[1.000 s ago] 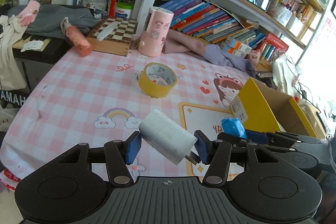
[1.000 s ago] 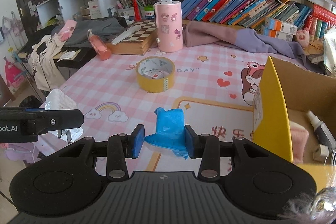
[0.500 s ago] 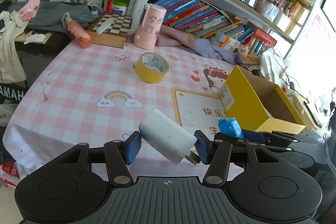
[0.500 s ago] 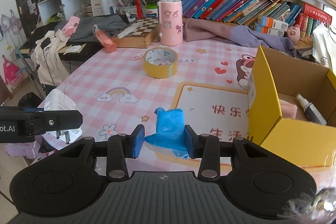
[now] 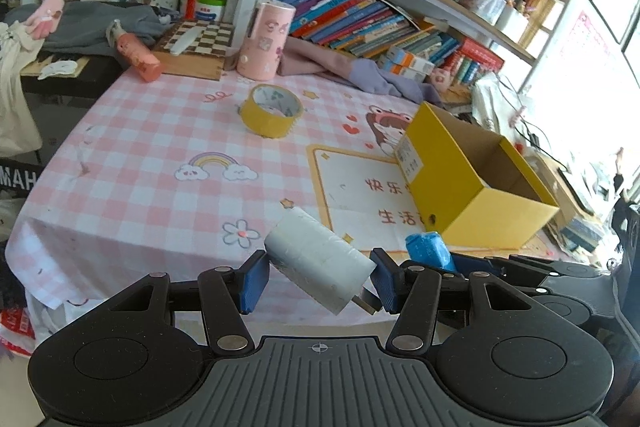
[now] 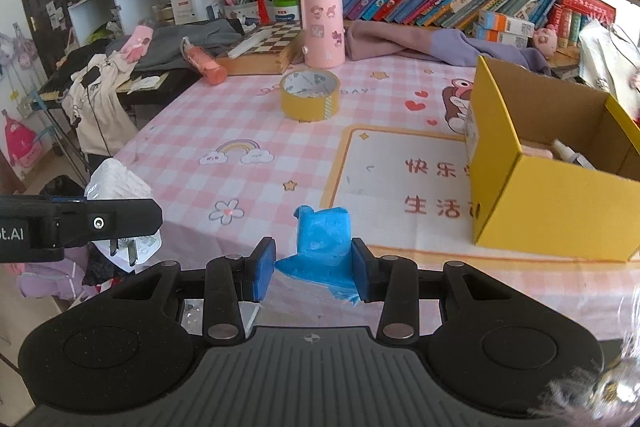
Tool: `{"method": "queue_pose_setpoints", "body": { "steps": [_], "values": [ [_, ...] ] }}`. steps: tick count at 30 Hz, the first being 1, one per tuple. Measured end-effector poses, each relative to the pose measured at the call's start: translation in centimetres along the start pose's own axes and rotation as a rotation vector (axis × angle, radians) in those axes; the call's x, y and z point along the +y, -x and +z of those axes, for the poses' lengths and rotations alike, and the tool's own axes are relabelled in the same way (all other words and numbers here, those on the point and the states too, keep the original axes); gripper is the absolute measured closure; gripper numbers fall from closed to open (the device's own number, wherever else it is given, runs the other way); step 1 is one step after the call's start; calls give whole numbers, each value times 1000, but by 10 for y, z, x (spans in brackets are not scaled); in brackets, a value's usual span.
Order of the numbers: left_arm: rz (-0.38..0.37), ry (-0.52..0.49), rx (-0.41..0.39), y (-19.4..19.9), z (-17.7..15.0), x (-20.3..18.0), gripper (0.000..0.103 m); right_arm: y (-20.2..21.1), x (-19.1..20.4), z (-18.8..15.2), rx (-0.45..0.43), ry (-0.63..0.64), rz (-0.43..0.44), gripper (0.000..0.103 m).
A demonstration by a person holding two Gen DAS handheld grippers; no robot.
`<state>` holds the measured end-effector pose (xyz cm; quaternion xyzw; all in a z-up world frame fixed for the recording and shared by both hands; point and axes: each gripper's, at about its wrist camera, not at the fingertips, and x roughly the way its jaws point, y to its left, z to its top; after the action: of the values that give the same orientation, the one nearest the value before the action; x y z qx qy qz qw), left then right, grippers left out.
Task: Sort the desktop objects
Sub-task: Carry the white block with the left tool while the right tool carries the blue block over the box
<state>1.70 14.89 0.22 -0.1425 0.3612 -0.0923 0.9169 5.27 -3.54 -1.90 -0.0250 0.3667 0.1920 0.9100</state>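
A white plug adapter (image 5: 316, 263) with metal prongs lies tilted between the blue pads of my left gripper (image 5: 318, 277), which is shut on it above the near edge of the pink checked tablecloth (image 5: 160, 155). The right wrist view shows the same white plug adapter (image 6: 120, 187) at the far left. My right gripper (image 6: 314, 267) is shut on a crumpled blue packet (image 6: 324, 239). That blue packet (image 5: 428, 249) shows at the lower right of the left wrist view. An open yellow box (image 6: 552, 211) stands to the right, with a white tube (image 6: 568, 157) inside.
A yellow tape roll (image 6: 310, 95) lies mid-table. Behind it stand a pink cylinder (image 6: 322, 27), a chessboard (image 6: 264, 47) and a lying orange bottle (image 6: 204, 61). Purple cloth and rows of books line the back. Clothes hang off the left side.
Both grippers have drawn back from the table middle toward its near edge, each still holding its object. The tape roll and the box look farther away.
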Motion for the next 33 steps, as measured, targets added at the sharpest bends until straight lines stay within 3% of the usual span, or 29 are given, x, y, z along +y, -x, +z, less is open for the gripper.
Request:
{"method": "queue_pose_setpoints", "body": {
  "steps": [16, 33],
  "values": [
    [-120, -73, 67, -16, -8, -33, 48, 25, -24, -27, 24, -98, -99, 66],
    [-289, -218, 168, -48, -14, -87, 48, 59, -64, -58, 36, -246, -262, 66]
  ]
}}
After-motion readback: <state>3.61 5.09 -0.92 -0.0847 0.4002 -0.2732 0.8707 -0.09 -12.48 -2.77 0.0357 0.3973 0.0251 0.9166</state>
